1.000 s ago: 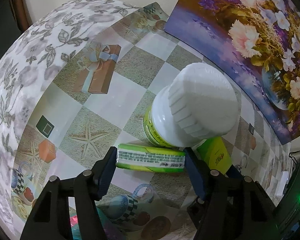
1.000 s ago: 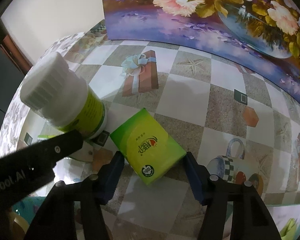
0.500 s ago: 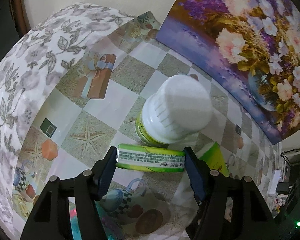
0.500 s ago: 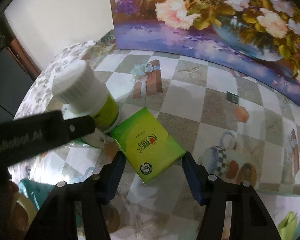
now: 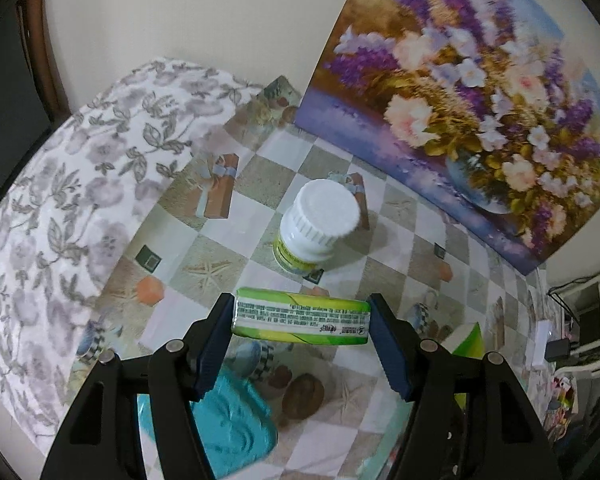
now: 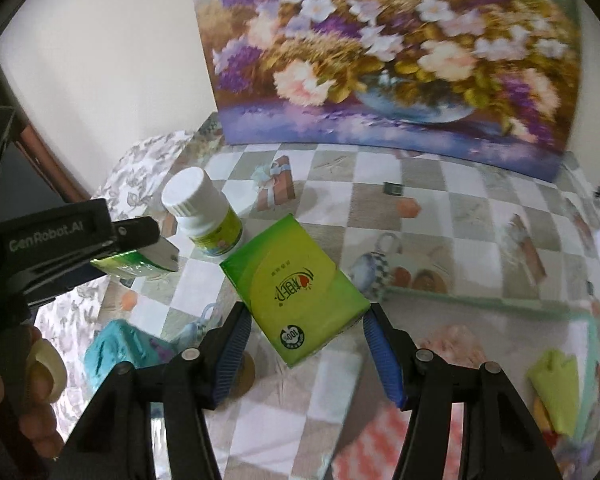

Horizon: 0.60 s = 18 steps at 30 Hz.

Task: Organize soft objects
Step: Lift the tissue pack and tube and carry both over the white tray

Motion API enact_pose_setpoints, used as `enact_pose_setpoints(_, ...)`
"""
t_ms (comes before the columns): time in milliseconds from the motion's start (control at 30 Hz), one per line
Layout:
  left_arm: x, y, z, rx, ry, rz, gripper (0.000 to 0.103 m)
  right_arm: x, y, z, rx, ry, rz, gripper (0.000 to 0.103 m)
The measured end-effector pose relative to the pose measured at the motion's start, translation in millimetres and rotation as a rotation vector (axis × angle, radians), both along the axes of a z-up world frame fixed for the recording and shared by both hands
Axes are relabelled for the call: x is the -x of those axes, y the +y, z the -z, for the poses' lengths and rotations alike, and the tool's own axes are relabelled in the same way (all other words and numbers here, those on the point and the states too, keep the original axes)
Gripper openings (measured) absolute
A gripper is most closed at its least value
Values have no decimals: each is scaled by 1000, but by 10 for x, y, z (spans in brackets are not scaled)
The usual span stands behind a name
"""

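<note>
My left gripper [image 5: 302,316] is shut on a green tissue pack [image 5: 300,315], held by its two ends above the table. My right gripper [image 6: 306,320] is shut on a second green tissue pack [image 6: 294,292], held flat with its printed face up. The left gripper and its pack [image 6: 140,262] also show at the left of the right wrist view. A white-capped bottle with a yellow-green label [image 5: 318,226] stands upright on the table beyond both grippers; it also shows in the right wrist view [image 6: 202,212].
A flower painting [image 5: 472,96] leans against the wall at the back. A teal object [image 5: 224,420] lies under the left gripper. A floral cloth [image 5: 72,200] covers the table's left side. A yellow-green object [image 6: 556,396] lies at the right.
Both grippers have risen and pulled back with their tissue packs. The bottle now looks smaller and farther away, and more of the painting and wall is in view.
</note>
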State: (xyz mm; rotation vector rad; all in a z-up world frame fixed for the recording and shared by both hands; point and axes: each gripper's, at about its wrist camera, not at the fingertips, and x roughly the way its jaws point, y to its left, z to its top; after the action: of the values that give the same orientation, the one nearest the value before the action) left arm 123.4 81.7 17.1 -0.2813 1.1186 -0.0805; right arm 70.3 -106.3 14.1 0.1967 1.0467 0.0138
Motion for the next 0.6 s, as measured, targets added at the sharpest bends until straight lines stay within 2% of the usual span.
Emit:
enact_pose_setpoints(333,524,-105,-200,41,-53,45,68,661,-76,-332,37,-56,44,61)
enact_pose_setpoints(600,851,-164,-384,10,-122,70,68,1103,-92,-531,52,-114,67,61)
